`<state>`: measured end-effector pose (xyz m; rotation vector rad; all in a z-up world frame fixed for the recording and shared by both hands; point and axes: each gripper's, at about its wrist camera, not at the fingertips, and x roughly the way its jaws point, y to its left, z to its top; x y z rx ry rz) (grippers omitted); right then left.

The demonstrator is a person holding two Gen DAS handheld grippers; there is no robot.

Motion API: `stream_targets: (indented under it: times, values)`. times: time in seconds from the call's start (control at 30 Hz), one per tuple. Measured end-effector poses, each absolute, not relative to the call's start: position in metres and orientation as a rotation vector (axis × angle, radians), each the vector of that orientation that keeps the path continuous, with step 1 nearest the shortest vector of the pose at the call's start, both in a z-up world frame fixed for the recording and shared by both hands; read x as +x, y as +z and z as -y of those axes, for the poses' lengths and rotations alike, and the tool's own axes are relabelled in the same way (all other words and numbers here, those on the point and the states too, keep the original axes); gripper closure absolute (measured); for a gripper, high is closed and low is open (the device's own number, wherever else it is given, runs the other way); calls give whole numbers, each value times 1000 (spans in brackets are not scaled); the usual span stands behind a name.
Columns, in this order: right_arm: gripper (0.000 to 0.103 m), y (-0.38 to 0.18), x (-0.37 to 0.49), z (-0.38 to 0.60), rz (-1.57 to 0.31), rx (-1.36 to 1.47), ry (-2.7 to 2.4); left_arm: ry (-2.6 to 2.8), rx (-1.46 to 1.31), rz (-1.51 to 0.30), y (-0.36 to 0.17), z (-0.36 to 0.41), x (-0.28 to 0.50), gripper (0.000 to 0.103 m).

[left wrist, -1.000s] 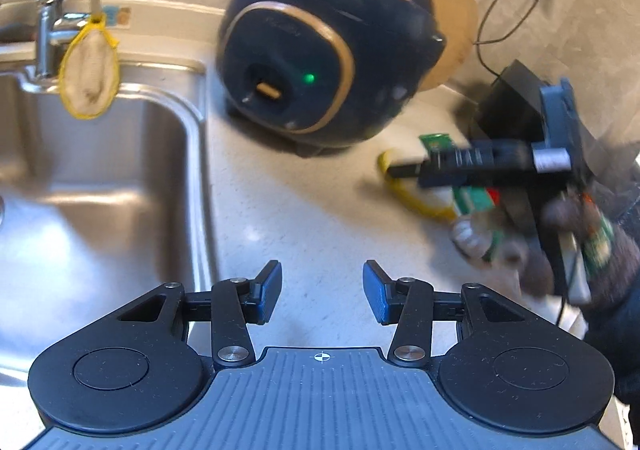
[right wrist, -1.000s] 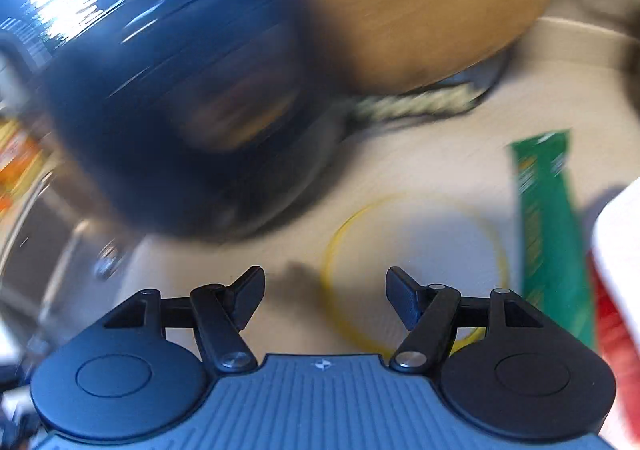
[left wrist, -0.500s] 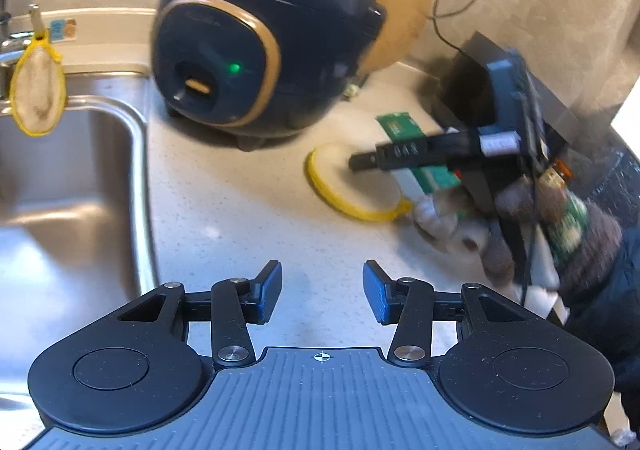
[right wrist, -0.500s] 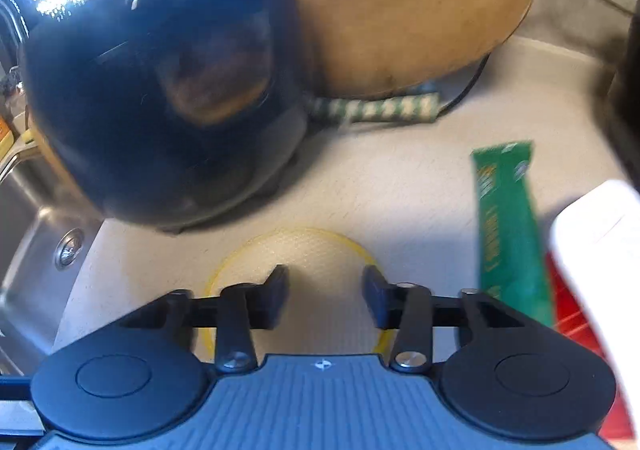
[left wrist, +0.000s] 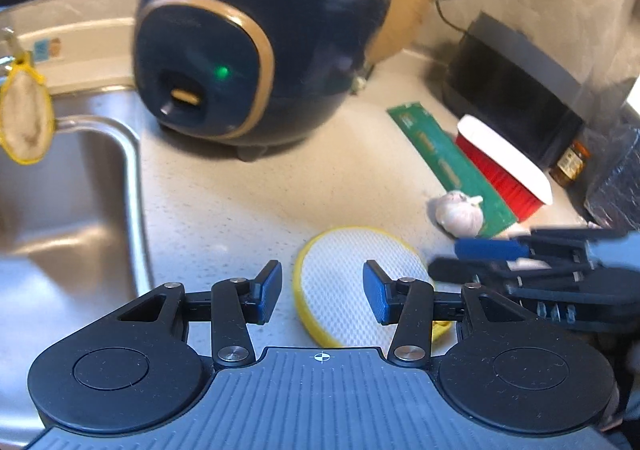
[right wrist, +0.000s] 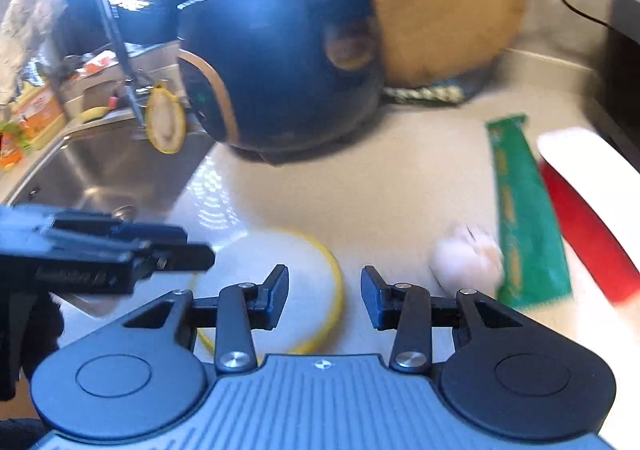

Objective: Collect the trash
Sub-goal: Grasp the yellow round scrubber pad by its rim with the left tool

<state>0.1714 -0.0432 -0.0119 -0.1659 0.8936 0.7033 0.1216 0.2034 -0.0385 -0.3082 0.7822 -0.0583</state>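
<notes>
Two sets of my fingers, left [left wrist: 322,292] and right [right wrist: 324,296], both partly open, holding nothing, right just closed some, green wrapper [left wrist: 448,160] flat on worktop [left wrist: 248,202] beside garlic [left wrist: 458,212].

On the tabletop [left wrist: 248,210] there is one dark blue rice cooker [left wrist: 240,50] with one green light lit on its front, two round yellow-rimmed pads, one lying flat [left wrist: 356,282] and one hanging by the sink [left wrist: 24,122], one green wrapper [left wrist: 444,154], one garlic bulb [left wrist: 458,212], one red-and-white brush [left wrist: 504,166], one small jar [left wrist: 570,164] and one round wooden board [left wrist: 400,6]. One sink [left wrist: 60,210] is set in the tabletop. Two claws show, the left claw [left wrist: 322,292] and the right claw [right wrist: 324,296]
</notes>
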Motion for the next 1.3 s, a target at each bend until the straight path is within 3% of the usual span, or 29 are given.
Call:
stream_targets:
  times: [0.13,0.4,0.63,0.8,1.13,1.23,1.3]
  values:
    - [71,-27,166,52,-924,-153,641,-67,-310,-801,-45,-203,132,53]
    - [71,-34,158,55,-901,-175,615,-89,-358,-840,-54,-199,146,53]
    - [71,-35,156,64,-892,-168,572,-203,-482,-799,-25,-199,136,53]
    - [71,-35,155,66,-889,-166,561,-348,-427,-797,-10,-171,139,60]
    - [70,-32,150,79,-848,-154,520,-242,-325,-801,-32,-152,150,61]
    - [69,-27,150,87,-801,-153,477,-235,-380,-813,-43,-160,151,72]
    - [59,-23,153,92,-776,-147,448,-260,-422,-807,-44,-165,148,78]
